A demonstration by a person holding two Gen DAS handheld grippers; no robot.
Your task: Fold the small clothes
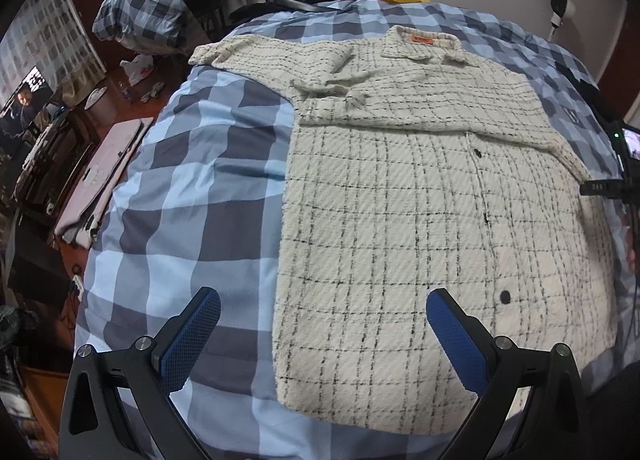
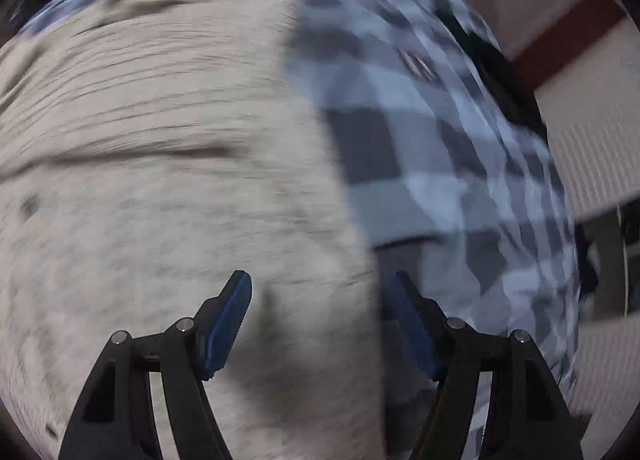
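We had the cream checked shirt [image 1: 420,196] spread face up on the bed [image 1: 192,196], collar toward the far edge and hem toward the near edge, lying closer to the bed's right side. One sleeve [image 1: 280,56] was already laid across the chest below the collar, while the other side showed as a fold line running toward the right edge. Our left gripper [image 1: 324,324] hung over the near-left corner of the shirt with its jaws spread wide and nothing between the blue pads [image 1: 192,340]; one finger stood over the bedcover, the other over the cloth, so the shirt's left edge ran between them without being touched. Our right gripper [image 2: 320,312] was blurred in its own view, its jaws parted about two thirds and empty, straddling the shirt's right edge [image 2: 360,252] near the hem. We judged the step in hand to be taking both lower corners to bring the hem up toward the collar. To do it well, we would have pinched each corner through every layer, kept the two grips level with one another, lifted only enough to clear the bedcover, and laid the hem square to the shoulders so the thick, fleecy cloth did not bunch or drag the folded sleeve out of place.
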